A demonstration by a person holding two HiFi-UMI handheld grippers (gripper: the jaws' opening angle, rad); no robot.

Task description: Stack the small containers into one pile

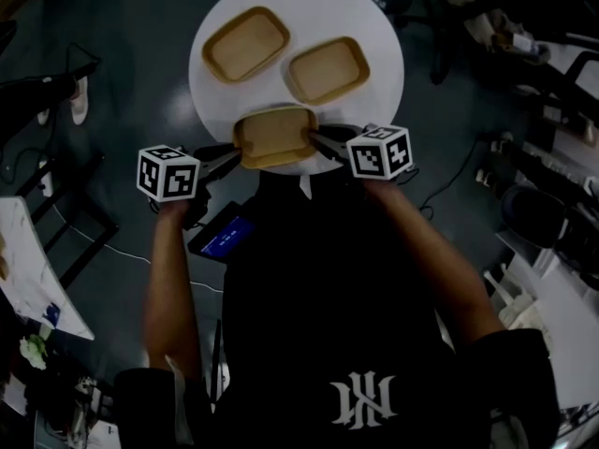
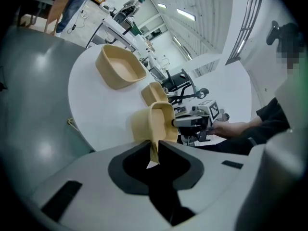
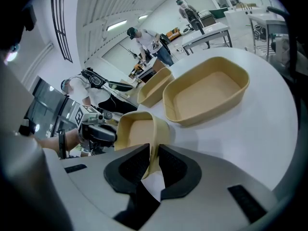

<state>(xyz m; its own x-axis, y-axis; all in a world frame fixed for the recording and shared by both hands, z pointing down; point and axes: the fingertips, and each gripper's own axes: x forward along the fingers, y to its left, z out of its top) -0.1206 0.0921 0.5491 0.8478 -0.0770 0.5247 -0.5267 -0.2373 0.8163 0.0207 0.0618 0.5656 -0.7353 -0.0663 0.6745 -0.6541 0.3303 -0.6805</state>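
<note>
Three tan containers lie on the round white table (image 1: 374, 26). The nearest container (image 1: 276, 137) sits at the table's front edge, with a gripper at each end. My left gripper (image 1: 236, 155) is shut on its left rim; in the left gripper view the thin wall (image 2: 156, 124) stands pinched between the jaws (image 2: 153, 153). My right gripper (image 1: 316, 141) is shut on the opposite rim, and that wall (image 3: 137, 131) runs up between its pads (image 3: 153, 160). Behind it are the back left container (image 1: 246, 43) and the back right container (image 1: 328, 68), both untouched.
A device with a blue screen (image 1: 225, 235) hangs below the table's front edge. Cables and chair legs cross the dark floor at the left, beside a white bench (image 1: 28, 269). Clutter lines the right side. People stand at distant benches (image 3: 149, 40).
</note>
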